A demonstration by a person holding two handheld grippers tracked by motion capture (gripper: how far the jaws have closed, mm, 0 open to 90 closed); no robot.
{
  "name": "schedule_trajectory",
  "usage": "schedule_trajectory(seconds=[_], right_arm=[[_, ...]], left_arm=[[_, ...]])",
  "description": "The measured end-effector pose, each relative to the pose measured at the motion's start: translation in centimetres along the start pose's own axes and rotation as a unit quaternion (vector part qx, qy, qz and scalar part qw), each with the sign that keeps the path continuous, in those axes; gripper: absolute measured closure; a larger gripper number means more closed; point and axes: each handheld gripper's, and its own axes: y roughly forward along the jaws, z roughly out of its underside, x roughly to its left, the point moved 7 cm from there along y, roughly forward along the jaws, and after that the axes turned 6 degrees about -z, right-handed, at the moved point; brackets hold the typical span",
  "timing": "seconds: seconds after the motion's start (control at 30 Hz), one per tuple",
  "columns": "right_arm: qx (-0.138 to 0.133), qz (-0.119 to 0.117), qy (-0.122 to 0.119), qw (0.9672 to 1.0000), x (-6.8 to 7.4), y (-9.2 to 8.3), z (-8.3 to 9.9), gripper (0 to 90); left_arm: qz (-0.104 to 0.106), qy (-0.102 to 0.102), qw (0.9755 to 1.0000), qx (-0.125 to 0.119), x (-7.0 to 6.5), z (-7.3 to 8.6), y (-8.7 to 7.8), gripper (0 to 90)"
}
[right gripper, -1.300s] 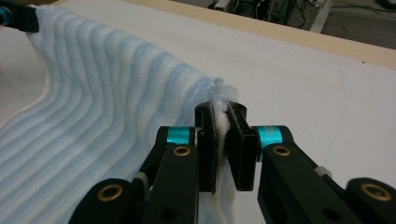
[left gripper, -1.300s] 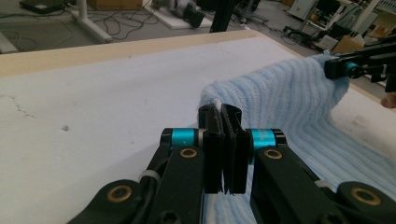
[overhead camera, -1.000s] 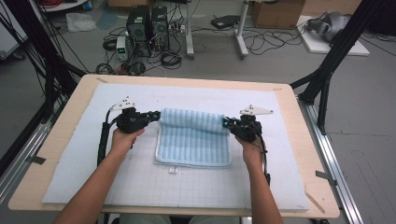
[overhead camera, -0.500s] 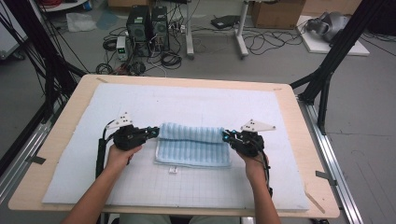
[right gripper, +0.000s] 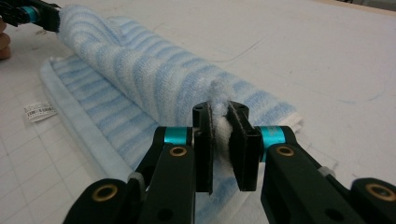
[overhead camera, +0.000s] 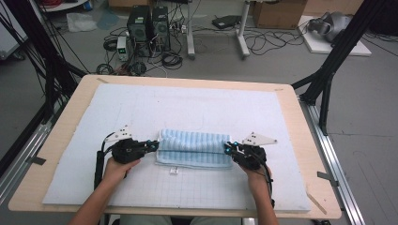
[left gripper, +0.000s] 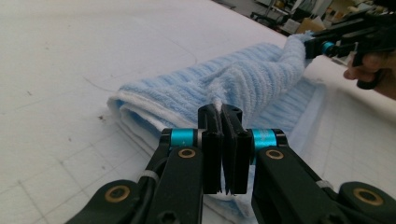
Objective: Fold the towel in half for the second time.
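Now the left gripper [overhead camera: 151, 145] is clamped on the towel's [overhead camera: 195, 149] left corner, its jaws pinched tight on the fabric. Between the two grippers the striped towel lies half folded on the white mat [overhead camera: 187, 108], near its front edge. At its other end, the right gripper [overhead camera: 228, 149] pinches the right corner.

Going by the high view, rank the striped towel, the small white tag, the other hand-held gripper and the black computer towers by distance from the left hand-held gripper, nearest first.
1. Striped towel, clamped in the left hand-held gripper.
2. Small white tag, just below the towel's near edge.
3. Right hand-held gripper, at the towel's far end.
4. Black computer towers, on the floor beyond the table.
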Motion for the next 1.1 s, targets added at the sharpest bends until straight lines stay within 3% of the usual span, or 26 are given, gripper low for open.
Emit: schedule_trajectory(seconds=[0.2, 0.27, 0.4, 0.57, 0.63, 0.7, 0.87, 0.97, 1.1], right_arm=[[0.003, 0.000, -0.002, 1.0000, 0.6, -0.4, 1.1, 78.6], [-0.003, -0.003, 0.002, 1.0000, 0.8, -0.6, 1.2, 76.7], [-0.009, 0.000, 0.012, 0.9999, 0.7, -1.5, 1.2, 68.0], [-0.063, 0.022, 0.040, 0.9970, -0.1, -3.8, 0.1, 60.8], [-0.071, 0.027, 0.048, 0.9960, -0.2, -4.1, -0.6, 60.6], [-0.055, 0.033, 0.039, 0.9972, 0.0, -3.5, -1.0, 60.6], [0.014, 0.026, 0.016, 0.9994, 1.4, -0.3, -0.8, 61.9], [0.062, 0.026, 0.017, 0.9976, 1.8, 1.0, 0.3, 64.3], [0.093, 0.022, 0.007, 0.9954, 2.1, 1.6, 1.4, 65.6]], left_arm=[[-0.005, -0.003, 1.0000, 0.006, -0.3, 0.4, -0.6, 83.5], [-0.006, -0.010, 0.9999, 0.003, -0.3, 0.3, -0.9, 78.0], [-0.011, -0.029, 0.9991, -0.030, -0.2, -0.7, -1.8, 61.4], [-0.011, -0.026, 0.9984, -0.048, -0.1, -2.2, -1.9, 58.0], [-0.013, -0.027, 0.9985, -0.047, -0.2, -2.4, -1.4, 58.3], [-0.018, -0.024, 0.9988, -0.040, -0.1, -2.3, -0.7, 61.1], [-0.035, -0.032, 0.9988, 0.015, -0.1, -1.0, 0.7, 71.0], [-0.042, -0.035, 0.9971, 0.053, -0.3, -0.2, 1.1, 74.2], [-0.045, -0.030, 0.9928, 0.107, -0.7, 0.9, 1.2, 75.0]])
